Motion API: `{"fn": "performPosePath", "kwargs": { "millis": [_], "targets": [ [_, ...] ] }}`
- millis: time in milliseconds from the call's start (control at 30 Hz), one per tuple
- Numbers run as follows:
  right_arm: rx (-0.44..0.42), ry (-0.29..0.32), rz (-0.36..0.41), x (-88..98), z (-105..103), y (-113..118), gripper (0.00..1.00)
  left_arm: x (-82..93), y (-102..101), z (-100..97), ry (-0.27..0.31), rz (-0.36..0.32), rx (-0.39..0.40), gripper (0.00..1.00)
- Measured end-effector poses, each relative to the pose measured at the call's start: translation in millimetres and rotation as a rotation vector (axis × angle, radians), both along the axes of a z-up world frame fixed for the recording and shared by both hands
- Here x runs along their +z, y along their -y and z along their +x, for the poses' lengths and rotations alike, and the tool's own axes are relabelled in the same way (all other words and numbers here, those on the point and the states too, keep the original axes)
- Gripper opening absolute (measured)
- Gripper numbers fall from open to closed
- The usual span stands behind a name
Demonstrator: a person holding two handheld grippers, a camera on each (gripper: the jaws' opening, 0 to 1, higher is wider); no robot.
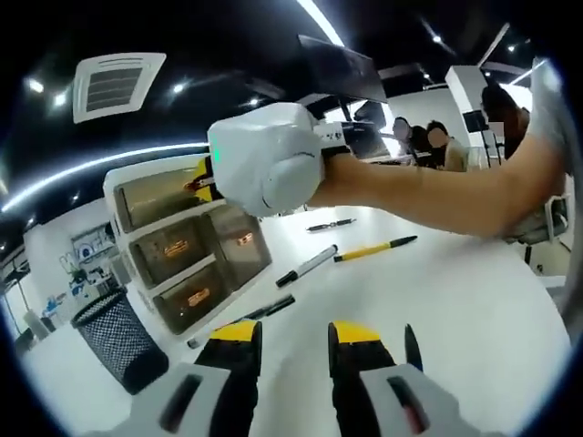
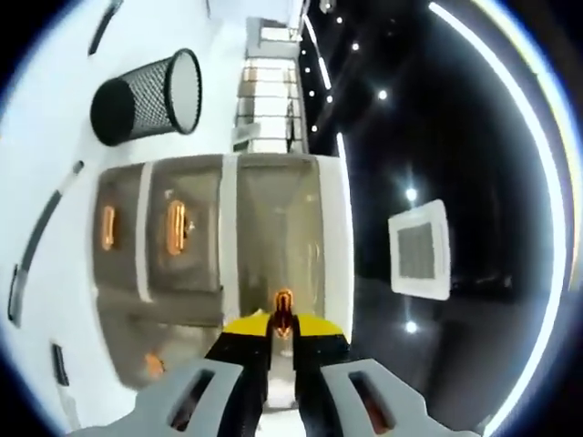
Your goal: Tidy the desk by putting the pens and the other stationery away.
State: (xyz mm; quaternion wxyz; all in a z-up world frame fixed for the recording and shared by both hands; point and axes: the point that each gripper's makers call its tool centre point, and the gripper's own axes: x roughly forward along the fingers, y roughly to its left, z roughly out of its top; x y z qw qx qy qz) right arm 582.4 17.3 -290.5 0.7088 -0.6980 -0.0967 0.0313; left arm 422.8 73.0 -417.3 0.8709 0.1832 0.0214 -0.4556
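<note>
White desk [image 1: 474,309]: the carrying surface, seen in the left gripper view; it bears all the items below.

Drawer unit [image 1: 187,246]: a white-framed cabinet with translucent smoky drawers and orange handles, standing toward the far left part of the desk. In the right gripper view the drawer unit [image 2: 228,237] appears rolled on its side. What lies inside the drawers cannot be told through their fronts.

Mesh pen holder [image 1: 117,337]: a black wire cup just beside the drawer unit, at the desk's left edge; its contents are hidden. The right gripper view shows it [image 2: 150,96] beyond the cabinet.

Right gripper [image 1: 269,157]: a white housing carried on a person's bare forearm, held against the top drawer front. In its own view the right gripper [image 2: 284,339] has its yellow-tipped jaws nearly together, pinching the orange handle [image 2: 283,309] of that drawer.

Left gripper [image 1: 293,350]: hovers above the near desk, jaws slightly parted, holding nothing.

Loose stationery: a yellow pen [image 1: 375,248] and a grey marker [image 1: 308,265] lie mid-desk; a black pen [image 1: 331,224] lies farther back; a dark pen [image 1: 244,319] rests just before the cabinet's foot.
</note>
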Motion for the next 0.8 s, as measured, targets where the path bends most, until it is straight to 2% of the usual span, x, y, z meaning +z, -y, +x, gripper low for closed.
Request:
{"fn": "performPosePath", "kwargs": {
  "millis": [133, 200, 267, 300, 333, 367, 400, 433, 500, 667, 733, 800],
  "targets": [
    [-0.003, -0.035, -0.035, 1.2, -2, -1, 0.07, -3.6, 0, 0.7, -0.012, 0.007, 0.003, 0.31],
    [0.005, -0.052, -0.025, 1.4, -2, -1, 0.07, -7.0, 1, 1.0, -0.021, 0.016, 0.002, 0.31],
    [0.033, -0.064, 0.058, 0.2, -1, -2, 0.10, -7.5, 0, 0.7, -0.029, 0.005, 0.008, 0.31],
    [0.049, -0.061, 0.095, 0.8, -2, -2, 0.15, -4.8, 0, 0.8, -0.031, -0.016, 0.012, 0.31],
    [0.076, -0.042, 0.143, 4.6, -3, -2, 0.24, -2.4, 0, 1.5, -0.034, -0.032, 0.018, 0.32],
    [0.111, -0.051, 0.239, 6.3, -6, -2, 0.33, 0.9, -2, 2.7, -0.031, -0.045, 0.024, 0.32],
    [0.120, -0.050, 0.281, 8.7, -8, -1, 0.40, 2.1, -3, 3.1, -0.028, -0.049, 0.026, 0.32],
    [0.140, -0.052, 0.380, 12.4, -12, 1, 0.42, 4.2, -4, 4.5, -0.020, -0.054, 0.033, 0.32],
    [0.175, -0.063, 0.441, 15.6, -19, 0, 0.40, 6.5, -7, 6.3, -0.014, -0.061, 0.041, 0.32],
    [0.212, -0.121, 0.527, 11.4, -27, 0, 0.39, 4.3, -8, 9.7, -0.035, -0.079, 0.044, 0.32],
    [0.255, -0.180, 0.610, 4.1, -34, 0, 0.38, 0.6, -4, 5.4, -0.089, -0.109, 0.030, 0.27],
    [0.314, -0.254, 0.714, -8.0, -38, 2, 0.38, 1.2, -2, 4.7, -0.129, -0.147, 0.024, 0.27]
  ]
}}
